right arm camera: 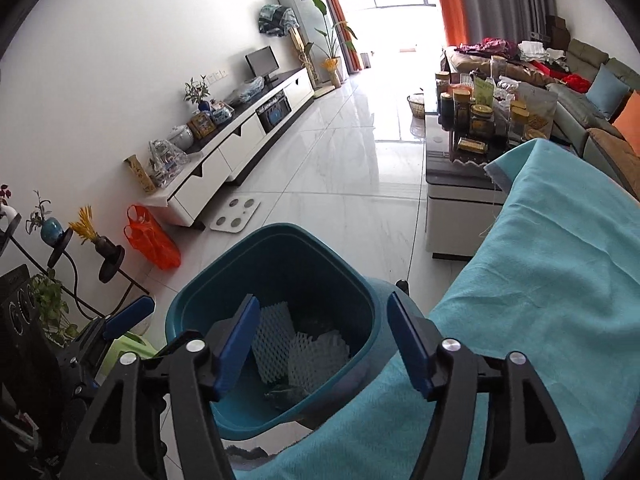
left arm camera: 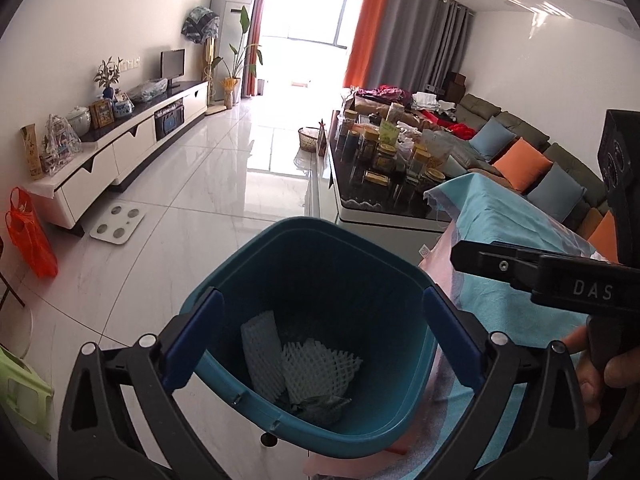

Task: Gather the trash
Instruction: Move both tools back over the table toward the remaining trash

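The deep teal plastic bin (left arm camera: 304, 320) sits at lower centre of both views, beside the turquoise cloth (right arm camera: 540, 280), handy for drops. Left gripper (left arm camera: 324, 340) and right gripper (right arm camera: 324, 344) hang over it, jaws spread, empty. White foam netting (left arm camera: 316, 368) lies inside, below them.

Teal trash bin (left arm camera: 224, 304) holding white foam fruit nets (left arm camera: 316, 368) with diamond mesh pattern. Turquoise cloth (right arm camera: 552, 280) over pink cloth (left arm camera: 440, 264). Blue pads on black fingers (right arm camera: 236, 344). Orange plastic bag (left arm camera: 30, 236), white marbled floor (left arm camera: 224, 168), orange and grey curtains (left arm camera: 400, 36).
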`<act>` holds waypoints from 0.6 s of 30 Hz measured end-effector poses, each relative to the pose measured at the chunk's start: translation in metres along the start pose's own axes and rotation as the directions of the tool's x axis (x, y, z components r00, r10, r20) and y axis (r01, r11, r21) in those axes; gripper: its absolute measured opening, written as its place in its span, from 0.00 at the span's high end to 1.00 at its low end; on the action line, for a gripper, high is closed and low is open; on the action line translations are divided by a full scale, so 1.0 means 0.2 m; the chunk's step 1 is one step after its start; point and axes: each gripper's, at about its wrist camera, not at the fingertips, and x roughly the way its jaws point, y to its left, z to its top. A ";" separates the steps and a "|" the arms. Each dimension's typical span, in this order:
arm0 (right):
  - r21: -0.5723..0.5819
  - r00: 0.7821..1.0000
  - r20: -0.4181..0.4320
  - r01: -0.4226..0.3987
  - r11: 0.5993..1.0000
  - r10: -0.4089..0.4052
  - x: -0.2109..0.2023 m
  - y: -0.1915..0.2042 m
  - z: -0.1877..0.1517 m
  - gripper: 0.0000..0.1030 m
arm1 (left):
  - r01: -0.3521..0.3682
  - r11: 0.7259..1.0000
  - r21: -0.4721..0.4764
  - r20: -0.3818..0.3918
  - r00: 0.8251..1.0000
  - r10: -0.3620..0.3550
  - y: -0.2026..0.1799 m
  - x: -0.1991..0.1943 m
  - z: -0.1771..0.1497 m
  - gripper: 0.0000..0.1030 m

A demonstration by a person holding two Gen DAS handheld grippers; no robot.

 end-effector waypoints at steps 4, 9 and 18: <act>-0.010 0.997 0.083 -0.001 1.000 0.002 -0.13 -0.01 -0.02 0.16 | -0.035 0.999 0.020 0.050 0.998 0.034 -0.02 -0.09 0.02 0.05; -0.031 0.985 0.175 0.006 1.000 0.000 -0.28 0.00 -0.06 0.08 | -0.061 0.998 0.008 0.110 0.992 0.060 -0.03 -0.22 0.04 0.05; -0.037 0.951 0.304 0.068 0.997 -0.054 -0.56 -0.05 -0.16 0.07 | -0.049 0.999 0.025 0.221 0.974 0.042 -0.15 -0.46 0.08 0.05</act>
